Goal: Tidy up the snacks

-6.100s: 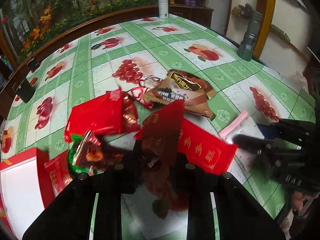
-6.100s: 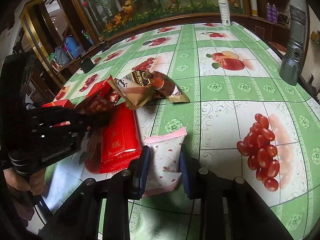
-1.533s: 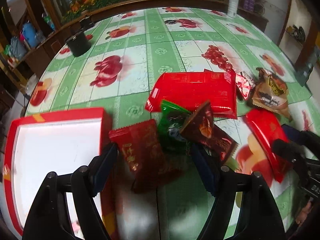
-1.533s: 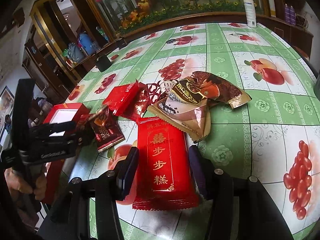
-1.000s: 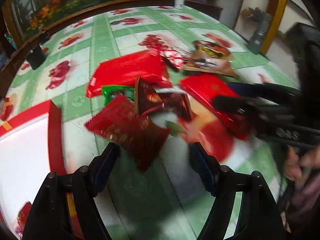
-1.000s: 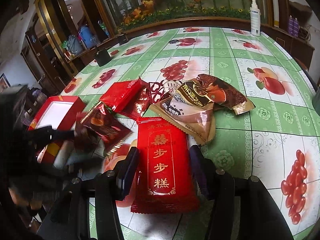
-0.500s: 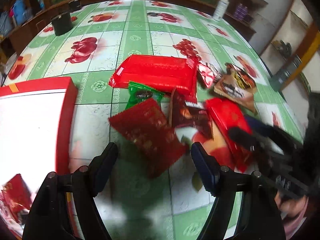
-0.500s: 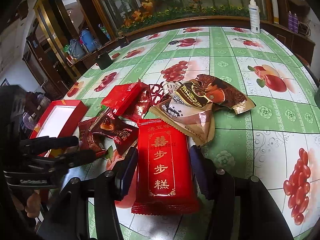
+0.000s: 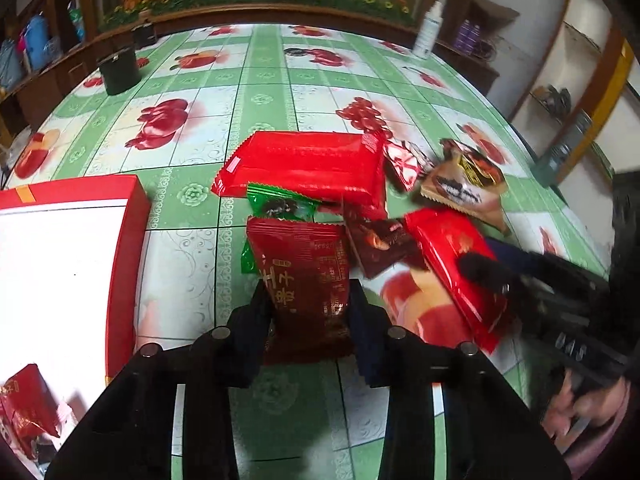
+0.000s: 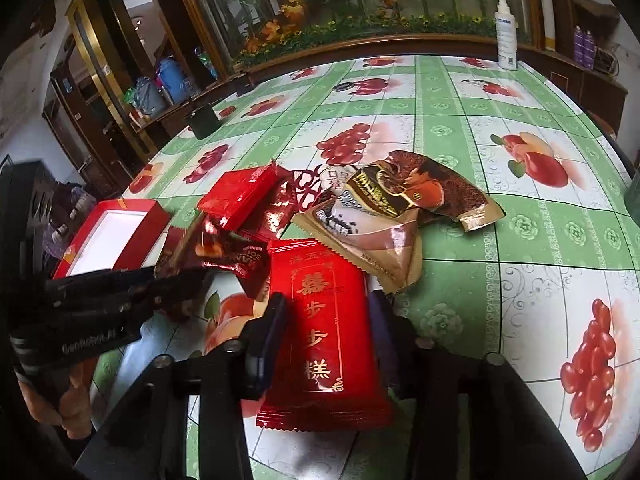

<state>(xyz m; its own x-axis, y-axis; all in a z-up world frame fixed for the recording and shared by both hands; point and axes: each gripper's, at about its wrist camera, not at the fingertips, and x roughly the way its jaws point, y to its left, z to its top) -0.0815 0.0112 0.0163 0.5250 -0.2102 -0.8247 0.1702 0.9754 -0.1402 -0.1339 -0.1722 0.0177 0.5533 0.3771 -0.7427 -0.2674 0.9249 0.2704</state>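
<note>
My left gripper [image 9: 310,300] is closed against the sides of a dark red snack packet [image 9: 306,276] lying on the green tablecloth. My right gripper [image 10: 328,320] is closed against the sides of a bright red packet with gold characters [image 10: 322,336], which also shows in the left wrist view [image 9: 452,264]. The left gripper also shows in the right wrist view [image 10: 176,280]. Between them lie a dark chocolate packet [image 9: 380,244], a green packet [image 9: 280,208], a large flat red pack [image 9: 304,166] and brown packets [image 10: 384,212]. A red box with a white inside [image 9: 124,240] stands at the left and holds one red packet [image 9: 24,404].
A dark cup [image 9: 120,66] stands far left on the table and a white spray bottle [image 10: 506,36] at its far edge. A grey object [image 9: 564,152] stands at the right edge. The box also shows in the right wrist view [image 10: 140,236].
My left gripper has moved onto the dark red packet and closed on it. My right gripper has narrowed onto the bright red packet. A red packet lies in the box.
</note>
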